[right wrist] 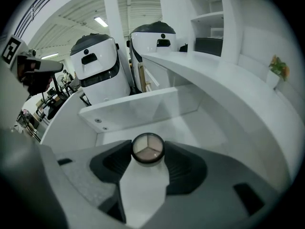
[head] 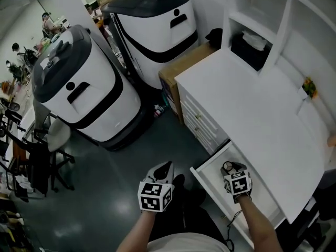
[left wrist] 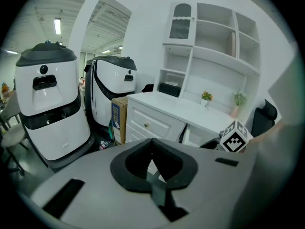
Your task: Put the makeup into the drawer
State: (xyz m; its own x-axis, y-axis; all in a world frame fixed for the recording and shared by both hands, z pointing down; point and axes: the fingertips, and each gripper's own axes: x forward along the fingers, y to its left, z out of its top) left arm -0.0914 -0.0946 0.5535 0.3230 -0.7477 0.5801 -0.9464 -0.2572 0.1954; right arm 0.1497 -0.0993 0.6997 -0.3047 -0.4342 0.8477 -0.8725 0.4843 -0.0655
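Note:
The makeup is a round compact (right wrist: 148, 148) with three beige pans. My right gripper (right wrist: 148, 151) is shut on it, a pad on each side. In the head view the right gripper (head: 230, 168) reaches into the open white drawer (head: 209, 168) under the desk's front, and the compact (head: 228, 166) shows at its tips. The drawer's floor (right wrist: 190, 125) lies just below the compact, and nothing else shows in it. My left gripper (head: 164, 167) hangs over the dark floor to the left of the drawer, shut with nothing in it; its pads (left wrist: 164, 151) meet at the tips.
The white desk (head: 247, 104) carries a shelf unit (head: 273, 14) and a small plant (head: 308, 86). Two big white-and-black machines (head: 79, 88) (head: 157, 30) and a cardboard box (head: 184, 62) stand to the desk's left. An office chair (head: 55, 138) is at far left.

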